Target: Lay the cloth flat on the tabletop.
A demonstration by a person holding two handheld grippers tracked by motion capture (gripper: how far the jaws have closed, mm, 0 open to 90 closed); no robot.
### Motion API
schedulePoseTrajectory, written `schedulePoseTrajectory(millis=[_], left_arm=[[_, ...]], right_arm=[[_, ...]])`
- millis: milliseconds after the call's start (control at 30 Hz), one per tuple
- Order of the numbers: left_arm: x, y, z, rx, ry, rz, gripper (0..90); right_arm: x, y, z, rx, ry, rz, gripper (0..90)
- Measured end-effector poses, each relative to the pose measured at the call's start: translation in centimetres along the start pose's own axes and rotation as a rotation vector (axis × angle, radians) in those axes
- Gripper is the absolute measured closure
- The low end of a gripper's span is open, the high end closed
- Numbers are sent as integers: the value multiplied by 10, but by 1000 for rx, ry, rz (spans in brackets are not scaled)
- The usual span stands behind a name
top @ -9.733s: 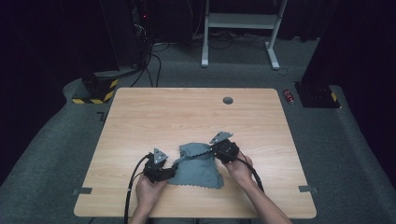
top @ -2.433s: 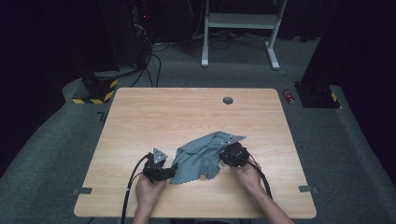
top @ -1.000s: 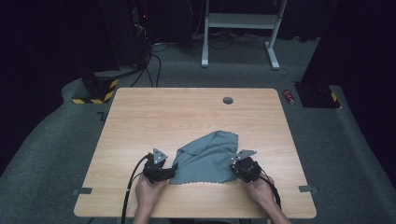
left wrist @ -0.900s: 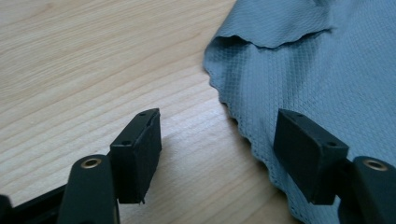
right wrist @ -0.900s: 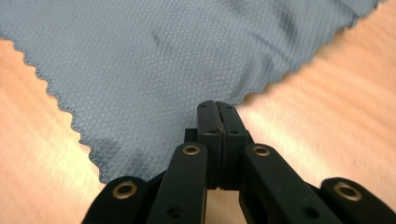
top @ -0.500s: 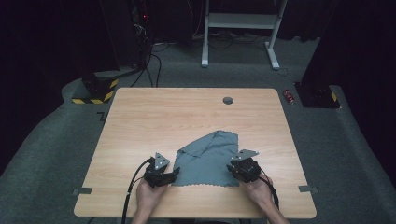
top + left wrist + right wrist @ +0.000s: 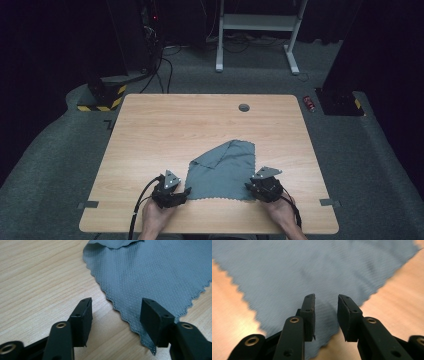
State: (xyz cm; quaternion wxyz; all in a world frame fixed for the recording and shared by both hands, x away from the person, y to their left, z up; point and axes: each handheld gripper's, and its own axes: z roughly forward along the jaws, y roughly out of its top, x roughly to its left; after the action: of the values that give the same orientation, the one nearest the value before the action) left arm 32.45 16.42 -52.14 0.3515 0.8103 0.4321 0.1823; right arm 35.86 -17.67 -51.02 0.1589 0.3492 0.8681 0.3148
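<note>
Jaws of both grippers stand parted at grey cloth [image 7: 222, 170] corners on table [image 7: 165, 125].

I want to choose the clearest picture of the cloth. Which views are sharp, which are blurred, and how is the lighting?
Left gripper view: cloth sharp, weave and scalloped edge clear. Right gripper view: the cloth is soft and smeared, the right gripper sharper. High view: table evenly lit, room behind dark, the cloth small, without weave detail.

A grey cloth [image 7: 223, 171] with a fine woven grid and scalloped, pinked edges lay mostly flat near the front edge of the wooden table [image 7: 165, 130], its far left corner folded over onto itself.
</note>
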Motion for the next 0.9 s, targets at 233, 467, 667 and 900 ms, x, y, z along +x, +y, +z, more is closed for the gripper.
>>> schedulePoseTrajectory(millis=[233, 467, 667, 900], left_arm=[[-1, 28, 9, -28, -43, 45, 417], [-3, 55, 31, -34, -77, 29, 410], [-3, 65, 47, -14, -73, 16, 405], [-8, 74, 52, -24, -65, 34, 403]], right_arm=[[-12, 12, 14, -61, -5, 50, 628], [-10, 13, 27, -98, -7, 53, 616], [-10, 12, 28, -112, -8, 61, 613], [-10, 12, 28, -110, -19, 72, 559]])
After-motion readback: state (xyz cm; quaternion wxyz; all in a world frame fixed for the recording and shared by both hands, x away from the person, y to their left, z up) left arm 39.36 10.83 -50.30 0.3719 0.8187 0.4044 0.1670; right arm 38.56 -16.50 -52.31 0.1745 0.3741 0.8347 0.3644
